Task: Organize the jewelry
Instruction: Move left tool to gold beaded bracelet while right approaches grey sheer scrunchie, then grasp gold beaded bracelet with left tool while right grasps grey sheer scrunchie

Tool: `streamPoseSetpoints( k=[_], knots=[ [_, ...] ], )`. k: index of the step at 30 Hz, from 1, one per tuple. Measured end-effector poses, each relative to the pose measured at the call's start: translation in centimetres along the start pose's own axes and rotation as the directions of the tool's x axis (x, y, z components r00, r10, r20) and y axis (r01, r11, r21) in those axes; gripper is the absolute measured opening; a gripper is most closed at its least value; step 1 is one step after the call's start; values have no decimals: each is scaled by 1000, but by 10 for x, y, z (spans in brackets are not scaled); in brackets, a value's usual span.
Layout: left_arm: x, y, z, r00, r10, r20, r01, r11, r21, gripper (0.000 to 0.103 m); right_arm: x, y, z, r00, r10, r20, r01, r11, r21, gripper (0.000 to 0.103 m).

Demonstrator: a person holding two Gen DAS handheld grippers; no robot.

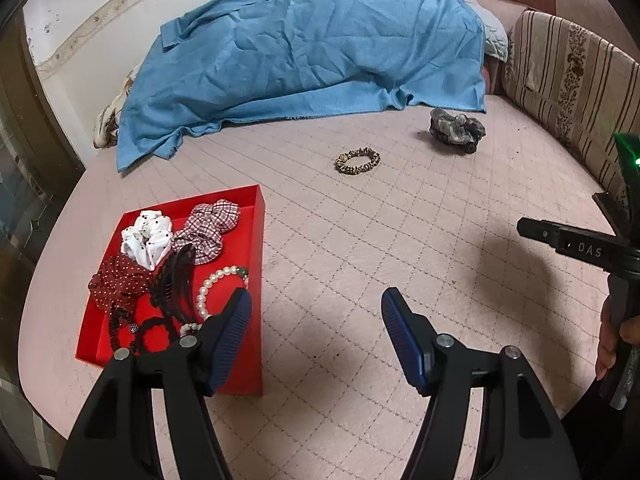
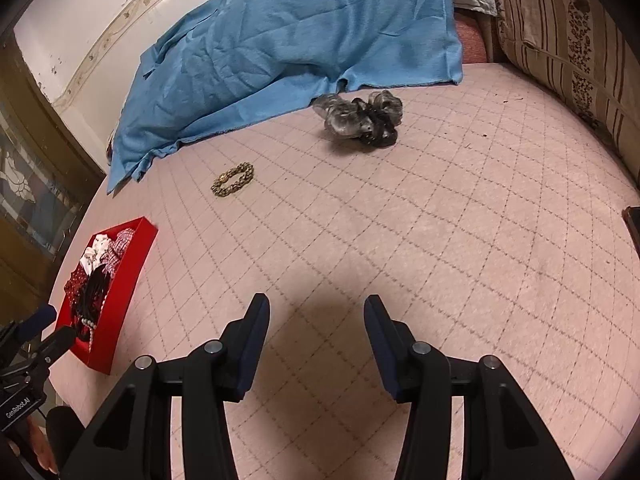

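Observation:
A red tray point(image 1: 260, 216) lies on the pink quilted bed at the left, holding a white dotted scrunchie point(image 1: 148, 238), a plaid scrunchie point(image 1: 208, 226), a dark red dotted scrunchie point(image 1: 120, 284), a black claw clip point(image 1: 176, 284) and a pearl bracelet point(image 1: 208, 284). The tray also shows in the right wrist view point(image 2: 132, 276). A leopard-print scrunchie point(image 1: 357, 161) point(image 2: 233, 179) and a grey-black scrunchie point(image 1: 456, 129) point(image 2: 360, 118) lie loose on the bed farther off. My left gripper point(image 1: 316, 316) is open and empty beside the tray's right wall. My right gripper point(image 2: 316, 312) is open and empty over bare quilt.
A blue cloth point(image 1: 304, 52) covers a heap at the back of the bed. A striped cushion point(image 1: 572, 80) runs along the right side. The bed's left edge drops off by a wall and a dark wooden door point(image 2: 36, 184).

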State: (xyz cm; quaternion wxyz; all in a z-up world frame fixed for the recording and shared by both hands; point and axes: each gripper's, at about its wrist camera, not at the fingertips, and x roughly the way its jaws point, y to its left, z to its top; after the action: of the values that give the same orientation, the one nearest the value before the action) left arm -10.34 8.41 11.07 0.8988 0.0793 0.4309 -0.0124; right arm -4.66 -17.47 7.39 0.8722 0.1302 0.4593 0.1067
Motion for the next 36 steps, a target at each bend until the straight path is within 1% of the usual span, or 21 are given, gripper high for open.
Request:
streamPoseSetpoints(
  k=[11,17,24,30,33,36],
  knots=[
    [30,-12,16,998,42,-39,-42,999,15,66,11,-24,22,1000,5,29,-6,999,37,54],
    [50,-17,27,995,81,-54,-80,996,28,66,24,-38,39,999,11,44,-14,998,63,54],
    [74,-22,39,990,125,-59,-123,992,41,66,41,-49,57,997,24,75,-29,998,62,56],
    [95,-25,52,986,151,-73,-149,988,34,66,56,-61,73,996,36,78,-41,997,67,57],
    [105,-26,59,984,161,-80,-159,987,24,66,61,-66,84,995,24,96,-30,998,63,59],
    [112,-28,66,982,172,-80,-171,985,21,66,69,-70,98,993,11,115,-18,998,58,64]
  ],
)
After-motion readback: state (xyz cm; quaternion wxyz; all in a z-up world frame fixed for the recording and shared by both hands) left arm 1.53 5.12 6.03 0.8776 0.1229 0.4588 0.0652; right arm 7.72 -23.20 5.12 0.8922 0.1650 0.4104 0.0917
